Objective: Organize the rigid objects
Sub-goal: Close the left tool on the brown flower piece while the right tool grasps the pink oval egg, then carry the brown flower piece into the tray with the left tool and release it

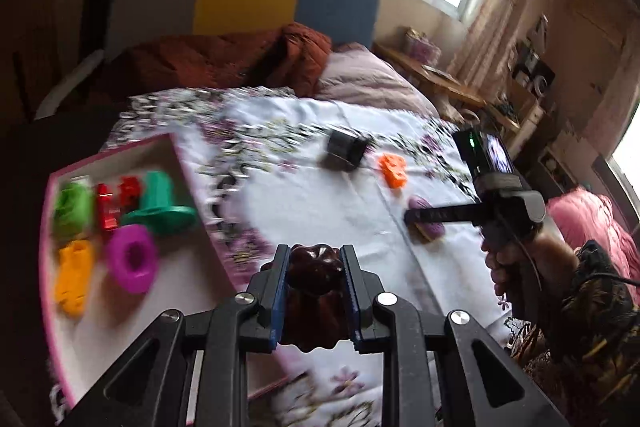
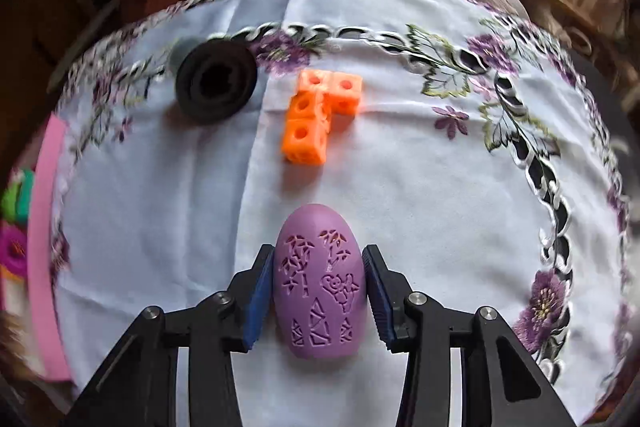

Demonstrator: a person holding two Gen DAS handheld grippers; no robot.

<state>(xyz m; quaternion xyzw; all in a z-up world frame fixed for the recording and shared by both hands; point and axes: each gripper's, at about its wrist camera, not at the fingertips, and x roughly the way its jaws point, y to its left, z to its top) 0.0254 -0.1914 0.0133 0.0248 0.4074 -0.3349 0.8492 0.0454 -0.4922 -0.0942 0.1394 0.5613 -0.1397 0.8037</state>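
Observation:
My left gripper (image 1: 314,251) is shut on a dark brown fluted piece (image 1: 316,273), held above the floral cloth (image 1: 320,211) near the tray's right edge. The pink-rimmed tray (image 1: 116,157) at the left holds green, red, teal, magenta and orange pieces. In the right wrist view my right gripper (image 2: 319,249) points down with both pads against the sides of a purple carved egg (image 2: 318,287), which lies on the cloth. Beyond the egg sit an orange block of joined cubes (image 2: 316,115) and a black ribbed ring (image 2: 216,87).
The cloth covers a bed, with a rust blanket (image 1: 224,59) and a mauve pillow (image 1: 368,79) behind it. A person's hand (image 1: 504,267) holds the right gripper at the bed's right side. A wooden side table (image 1: 440,79) stands under the window.

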